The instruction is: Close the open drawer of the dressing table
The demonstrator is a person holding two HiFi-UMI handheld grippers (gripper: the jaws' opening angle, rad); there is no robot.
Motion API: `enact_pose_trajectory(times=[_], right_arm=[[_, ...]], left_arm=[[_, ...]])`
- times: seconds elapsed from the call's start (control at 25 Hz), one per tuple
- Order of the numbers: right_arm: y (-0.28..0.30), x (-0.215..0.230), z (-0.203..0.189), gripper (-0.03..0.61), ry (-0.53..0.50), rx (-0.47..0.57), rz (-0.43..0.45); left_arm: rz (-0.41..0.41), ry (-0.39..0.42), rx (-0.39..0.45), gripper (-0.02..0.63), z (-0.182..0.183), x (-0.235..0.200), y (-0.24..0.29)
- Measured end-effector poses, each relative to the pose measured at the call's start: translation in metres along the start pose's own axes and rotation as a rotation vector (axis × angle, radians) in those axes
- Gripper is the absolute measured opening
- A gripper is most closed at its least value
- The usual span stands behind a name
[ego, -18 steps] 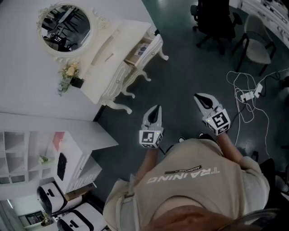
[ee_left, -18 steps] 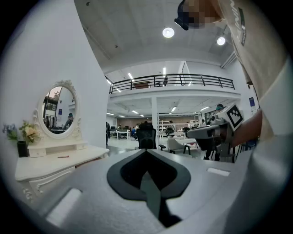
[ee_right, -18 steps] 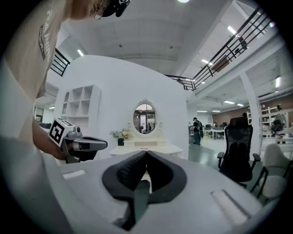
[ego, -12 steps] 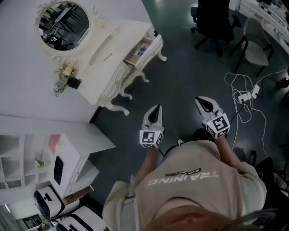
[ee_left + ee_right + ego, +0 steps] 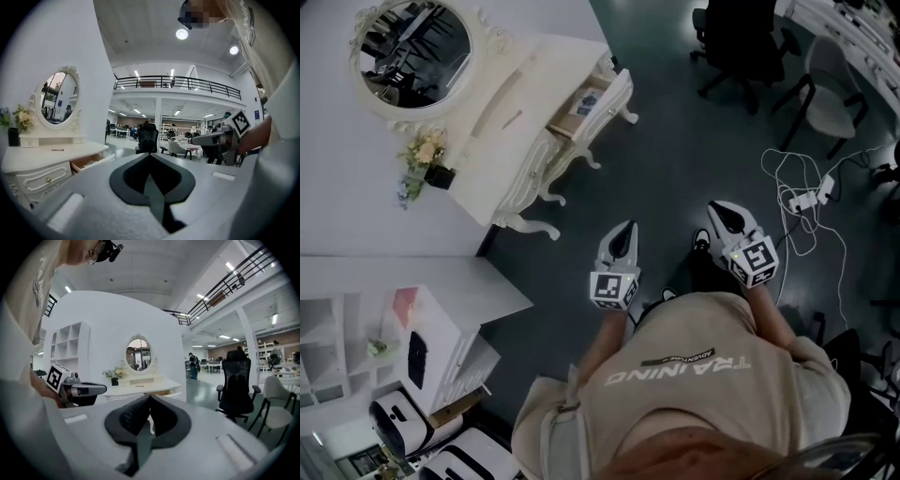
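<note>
Progress: nothing done yet. The drawer (image 5: pixel 586 98) of the dressing table (image 5: pixel 525 103) stands pulled out, with some flat things visible inside it.
Drawer's place: under the front edge of the surface, at the end away from the flower pot (image 5: pixel 422 155) that sits at the opposite back corner. The left gripper view shows it jutting from the table front with its inside in view (image 5: pixel 89 161).
What is left: the whole task, by my reckoning — crossing the bare floor to the table, setting a tong against the drawer front, and pushing it in flush.
Left tongs (image 5: pixel 623 230): jaws brought together at the tips, nothing between them.
Right tongs (image 5: pixel 720 208): likewise closed and empty, tips meeting.
Pose: both held out in front of the person's chest, side by side and apart, marker cubes toward the body and tips pointing forward over the floor. The left one is aimed roughly toward the table. Both are well apart from the drawer, touching nothing.
Around: an oval mirror (image 5: pixel 412 52) stands along the back edge of the surface, and an office chair (image 5: pixel 741 37) and loose cables (image 5: pixel 811 202) lie off to the right, clear of the path.
</note>
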State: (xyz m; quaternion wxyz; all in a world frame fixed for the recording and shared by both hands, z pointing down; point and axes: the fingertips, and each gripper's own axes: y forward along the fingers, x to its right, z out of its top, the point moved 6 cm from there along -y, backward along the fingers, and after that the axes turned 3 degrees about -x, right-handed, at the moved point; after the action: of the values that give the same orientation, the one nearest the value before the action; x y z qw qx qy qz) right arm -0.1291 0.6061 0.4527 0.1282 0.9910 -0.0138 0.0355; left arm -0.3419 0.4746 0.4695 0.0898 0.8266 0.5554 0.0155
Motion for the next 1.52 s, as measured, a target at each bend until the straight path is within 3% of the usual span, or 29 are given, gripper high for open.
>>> enact_pose_trajectory(times=[0.16, 0.4, 0.76, 0.88, 1.04, 1.08, 1.24, 1.36, 1.52], right_arm=[[0.037, 0.04, -0.006, 0.005, 0.042, -0.022, 0.049], [0.1, 0.13, 0.016, 0.005, 0.088, -0.013, 0.14], [0.176, 0.235, 0.018, 0.005, 0.088, -0.044, 0.218], [0.195, 0.247, 0.022, 0.005, 0.092, -0.039, 0.234], [0.22, 0.264, 0.019, 0.005, 0.095, -0.041, 0.231], [0.226, 0.266, 0.018, 0.004, 0.097, -0.045, 0.231], [0.255, 0.262, 0.023, 0.005, 0.076, -0.072, 0.244], [0.286, 0.251, 0.031, 0.005, 0.039, -0.087, 0.257], [0.317, 0.237, 0.054, 0.005, -0.003, -0.127, 0.242]], left_arm=[[0.006, 0.024, -0.032, 0.002, 0.011, -0.002, 0.049], [0.02, 0.083, -0.058, 0.002, 0.036, -0.008, 0.145], [0.119, 0.001, -0.065, 0.002, 0.063, -0.02, 0.265], [0.121, -0.003, -0.094, 0.002, 0.055, -0.029, 0.283], [0.097, 0.155, -0.121, 0.002, 0.051, -0.037, 0.312], [0.081, 0.163, -0.113, 0.002, 0.054, -0.037, 0.318], [0.061, 0.101, -0.08, 0.001, 0.055, -0.059, 0.332], [0.006, 0.153, -0.09, 0.002, 0.041, -0.084, 0.344], [-0.075, 0.122, -0.126, 0.002, 0.028, -0.124, 0.356]])
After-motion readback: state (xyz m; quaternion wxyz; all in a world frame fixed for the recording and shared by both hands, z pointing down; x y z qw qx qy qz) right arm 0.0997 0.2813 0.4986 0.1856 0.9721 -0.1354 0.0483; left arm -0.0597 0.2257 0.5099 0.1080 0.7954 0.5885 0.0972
